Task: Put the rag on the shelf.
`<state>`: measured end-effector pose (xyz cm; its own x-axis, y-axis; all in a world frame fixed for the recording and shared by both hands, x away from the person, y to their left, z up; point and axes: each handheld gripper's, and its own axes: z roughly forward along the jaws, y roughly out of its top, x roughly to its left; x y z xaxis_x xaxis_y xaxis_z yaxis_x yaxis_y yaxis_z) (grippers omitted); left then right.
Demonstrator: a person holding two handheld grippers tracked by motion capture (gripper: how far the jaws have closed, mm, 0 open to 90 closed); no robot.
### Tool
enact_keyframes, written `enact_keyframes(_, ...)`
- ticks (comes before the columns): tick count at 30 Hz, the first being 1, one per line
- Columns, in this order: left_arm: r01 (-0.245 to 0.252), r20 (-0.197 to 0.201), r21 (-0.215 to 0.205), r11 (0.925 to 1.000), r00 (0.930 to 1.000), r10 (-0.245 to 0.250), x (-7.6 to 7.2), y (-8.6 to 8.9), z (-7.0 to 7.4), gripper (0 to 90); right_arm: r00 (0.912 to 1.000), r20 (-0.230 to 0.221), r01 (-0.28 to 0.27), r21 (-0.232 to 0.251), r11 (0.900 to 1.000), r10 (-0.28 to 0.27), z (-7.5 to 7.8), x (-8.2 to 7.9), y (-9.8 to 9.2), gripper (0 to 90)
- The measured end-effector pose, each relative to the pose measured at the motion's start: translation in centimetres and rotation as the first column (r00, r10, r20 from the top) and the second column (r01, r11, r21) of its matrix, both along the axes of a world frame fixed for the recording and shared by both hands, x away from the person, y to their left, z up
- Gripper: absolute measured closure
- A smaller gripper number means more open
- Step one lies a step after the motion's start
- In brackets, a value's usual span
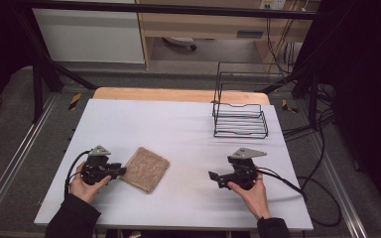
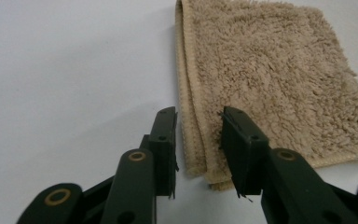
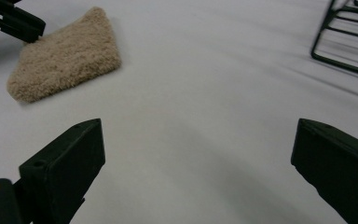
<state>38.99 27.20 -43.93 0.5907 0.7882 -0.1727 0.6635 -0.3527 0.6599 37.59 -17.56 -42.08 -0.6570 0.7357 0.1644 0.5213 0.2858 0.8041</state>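
Fig.: L gripper (image 2: 198, 140) at the near corner of the folded tan towel (image 2: 270, 79), which lies flat on the white counter (image 1: 178, 129). Its jaws stand narrow, astride the stacked hemmed edge; whether the pads press the cloth I can't tell, as a sliver of gap shows at the L jaw. R gripper (image 3: 196, 163) is wide, nothing between its jaws, well apart from the towel, which sits far ahead and to its L. A wire rack (image 1: 240, 119) stands beyond the R gripper. Risks, as I judge them: (1) I may pinch only the top layer, so the fold opens on lift; (2) a shallow bite at the corner could slip out; (3) pads scraping the counter could drag the towel w/o gripping it.
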Motion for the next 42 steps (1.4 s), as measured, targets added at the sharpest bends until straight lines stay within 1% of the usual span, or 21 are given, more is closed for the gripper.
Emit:
enact_keyframes(2,0.002,-0.011,0.001,1.0000,0.9999,-0.002,0.0,-0.2,-0.1,70.1,0.9998,0.005,-0.020,-0.004,1.000,0.020,0.3,0.5,2.4,8.2)
enact_keyframes(3,0.003,-0.012,0.005,1.0000,0.9999,-0.003,-0.1,-0.2,-0.1,70.1,0.9998,0.005,-0.020,-0.004,1.000,0.020,0.3,0.5,2.4,8.2)
enact_keyframes(4,0.002,-0.016,0.005,1.0000,0.9999,-0.002,-0.1,-0.3,-0.1,73.2,0.9993,0.005,-0.036,-0.012,0.999,0.036,0.3,0.9,4.2,10.0)
enact_keyframes(7,0.004,-0.029,-0.007,1.0000,0.9996,-0.004,-0.2,-0.5,-0.2,77.0,0.9993,-0.011,-0.036,-0.012,0.999,0.036,0.3,1.2,5.7,13.1)
enact_keyframes(8,0.007,-0.029,-0.003,1.0000,0.9996,-0.007,-0.2,-0.5,-0.2,80.8,0.9990,-0.017,-0.041,-0.012,0.999,0.040,0.1,1.7,7.1,16.1)
enact_keyframes(9,0.007,-0.031,0.001,1.0000,0.9995,-0.007,-0.2,-0.6,-0.1,80.8,0.9990,-0.017,-0.041,-0.012,0.999,0.040,0.1,1.7,7.1,16.1)
enact_keyframes(10,0.009,-0.036,0.003,1.0000,0.9993,-0.009,-0.2,-0.6,0.0,83.7,0.9991,-0.016,-0.039,-0.012,0.999,0.039,-0.1,2.2,8.5,19.6)
enact_keyframes(11,0.009,-0.036,0.003,1.0000,0.9993,-0.009,-0.2,-0.6,0.0,84.2,0.9991,-0.016,-0.039,-0.012,0.999,0.039,-0.1,2.2,8.5,19.6)
enact_keyframes(14,0.005,-0.045,-0.003,1.0000,0.9990,-0.005,-0.2,-0.7,0.1,85.2,0.9990,-0.031,-0.033,-0.021,0.999,0.033,-0.7,3.2,10.9,28.3)
enact_keyframes(19,0.017,-0.073,-0.056,0.9983,0.9971,-0.021,-0.5,-0.5,0.3,85.5,0.9968,-0.073,-0.037,-0.030,0.999,0.034,-1.8,4.1,13.2,39.6)
enact_keyframes(21,0.023,-0.073,-0.065,0.9976,0.9969,-0.028,-0.6,-0.6,0.4,85.5,0.9962,-0.079,-0.039,-0.023,0.999,0.038,-2.0,4.2,13.5,42.9)
enact_keyframes(23,0.026,-0.060,-0.043,0.9988,0.9978,-0.028,-0.8,-0.8,0.4,85.4,0.9936,-0.109,-0.034,-0.017,0.999,0.032,-2.5,4.4,14.3,49.3)
enact_keyframes(25,0.023,-0.046,-0.021,0.9995,0.9987,-0.024,-0.8,-0.9,0.3,85.3,0.9924,-0.119,-0.036,-0.020,0.999,0.033,-2.7,4.6,14.6,52.1)
enact_keyframes(30,0.014,-0.034,-0.017,0.9998,0.9993,-0.014,-0.6,-0.7,0.0,84.5,0.9900,-0.139,-0.027,-0.004,1.000,0.026,-3.1,4.9,15.0,56.5)
enact_keyframes(32,0.005,-0.007,0.005,1.0000,1.0000,-0.005,-0.6,-0.7,-0.1,77.3,0.9886,-0.149,-0.022,0.001,1.000,0.022,-3.4,4.9,15.1,58.5)
enact_keyframes(33,-0.007,0.008,0.019,0.9998,0.9999,0.007,-0.6,-0.7,-0.1,77.3,0.9886,-0.149,-0.022,0.001,1.000,0.022,-3.4,4.9,15.1,58.5)
enact_keyframes(34,-0.019,0.019,0.029,0.9994,0.9996,0.018,-0.6,-0.7,-0.1,68.0,0.9892,-0.146,-0.018,0.003,1.000,0.018,-3.5,4.8,15.2,59.2)
enact_keyframes(36,-0.030,0.026,0.031,0.9991,0.9993,0.029,-0.5,-0.6,-0.2,65.9,0.9892,-0.146,-0.017,0.006,1.000,0.018,-3.5,4.8,15.2,59.2)
enact_keyframes(37,-0.029,0.020,0.025,0.9992,0.9994,0.029,-0.4,-0.6,-0.3,64.3,0.9892,-0.146,-0.015,0.006,1.000,0.016,-3.5,4.8,15.2,59.3)
enact_keyframes(38,-0.023,0.004,0.010,0.9997,0.9997,0.023,-0.3,-0.5,-0.4,69.8,0.9888,-0.149,-0.013,0.010,1.000,0.014,-3.5,4.8,15.2,60.1)
enact_keyframes(42,-0.028,-0.036,-0.022,0.9994,0.9990,0.027,-0.2,-0.5,-0.4,75.1,0.9869,-0.161,-0.011,0.021,1.000,0.014,-3.6,4.7,15.3,66.2)
